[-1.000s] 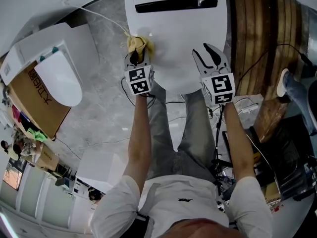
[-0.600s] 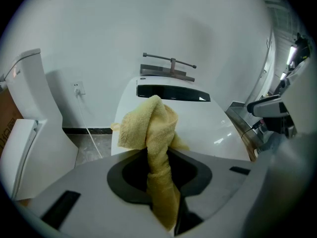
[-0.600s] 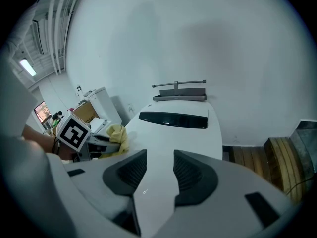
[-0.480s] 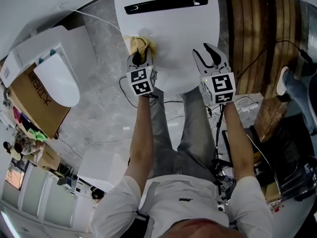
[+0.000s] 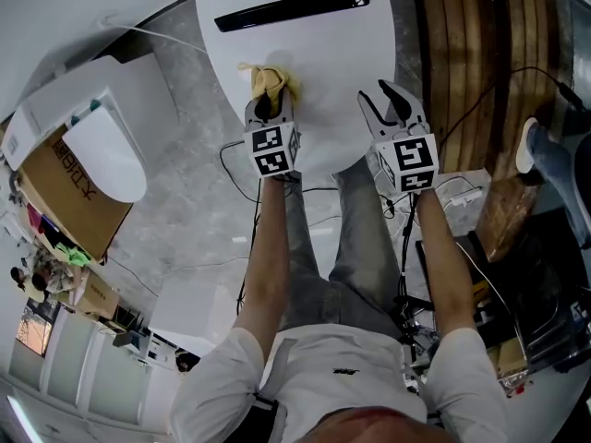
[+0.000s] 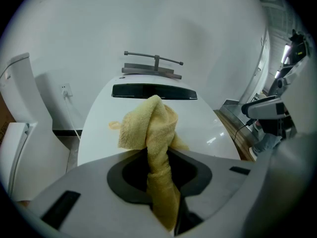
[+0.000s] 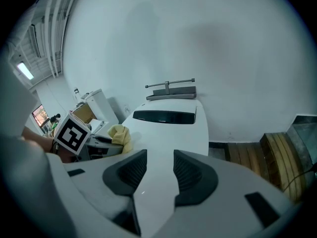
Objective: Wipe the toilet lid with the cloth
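Since your left gripper [image 5: 266, 107] is clenched on the cloth [image 5: 270, 81], bunched at 9 o'clock on the toilet lid [image 5: 323, 53], press it flatter and sweep toward 3 o'clock in overlapping passes. Right gripper [image 5: 381, 100]: jaws apart, empty, at 4 o'clock.

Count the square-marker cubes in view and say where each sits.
2: one black-and-white marker cube on the left gripper holding the yellow terry cloth, the other on the right gripper.

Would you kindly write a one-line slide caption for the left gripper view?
Left tool shut on a yellow cloth, over the closed white toilet lid.
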### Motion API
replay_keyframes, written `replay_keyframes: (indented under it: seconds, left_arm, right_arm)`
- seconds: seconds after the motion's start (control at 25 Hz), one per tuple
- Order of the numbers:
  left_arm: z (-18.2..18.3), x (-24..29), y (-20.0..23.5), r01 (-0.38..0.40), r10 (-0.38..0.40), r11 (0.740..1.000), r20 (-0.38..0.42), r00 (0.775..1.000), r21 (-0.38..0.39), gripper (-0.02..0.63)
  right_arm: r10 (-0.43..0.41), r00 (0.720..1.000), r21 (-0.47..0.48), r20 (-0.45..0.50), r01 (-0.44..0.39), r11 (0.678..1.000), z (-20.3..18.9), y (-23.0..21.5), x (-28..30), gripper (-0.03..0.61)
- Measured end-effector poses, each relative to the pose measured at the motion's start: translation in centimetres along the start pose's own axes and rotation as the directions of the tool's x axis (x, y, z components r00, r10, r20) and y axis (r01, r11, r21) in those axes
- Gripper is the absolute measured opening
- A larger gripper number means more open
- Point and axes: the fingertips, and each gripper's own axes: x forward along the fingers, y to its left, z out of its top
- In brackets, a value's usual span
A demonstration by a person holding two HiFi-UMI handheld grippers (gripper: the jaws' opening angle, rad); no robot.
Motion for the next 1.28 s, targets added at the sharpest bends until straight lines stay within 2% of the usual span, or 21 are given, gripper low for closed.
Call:
replay_keyframes:
  seconds: [0.24, 0.56, 1.04, 1.28]
  left_arm:
    - [0.4, 0.8, -2.6, 0.019, -0.019, 1.0, -0.007, 1.0, 0.02, 0.104]
    - [1.0, 2.0, -6.6, 0.056, -0.055, 0.995, -0.016, 0.998, 0.082, 0.104]
    - [1.7, 3.9, -12.2, 0.109, -0.102, 0.977, -0.047, 0.994, 0.182, 0.104]
    - [2.0, 4.8, -15.0, 0.131, -0.121, 0.969, -0.06, 0.991, 0.207, 0.104]
  right_arm:
    - [-0.007, 1.0, 0.017, 0.003, 0.007, 1.0, -0.6, -1.3, -0.8, 0.184]
    - [-0.026, 1.0, 0.041, -0.004, 0.026, 0.999, -1.8, -3.4, -1.8, 0.184]
    - [-0.056, 0.998, 0.08, -0.002, 0.056, 0.995, -2.9, -6.5, -3.1, 0.184]
    - [-0.071, 0.998, 0.107, -0.002, 0.07, 0.992, -3.7, -8.4, -3.8, 0.184]
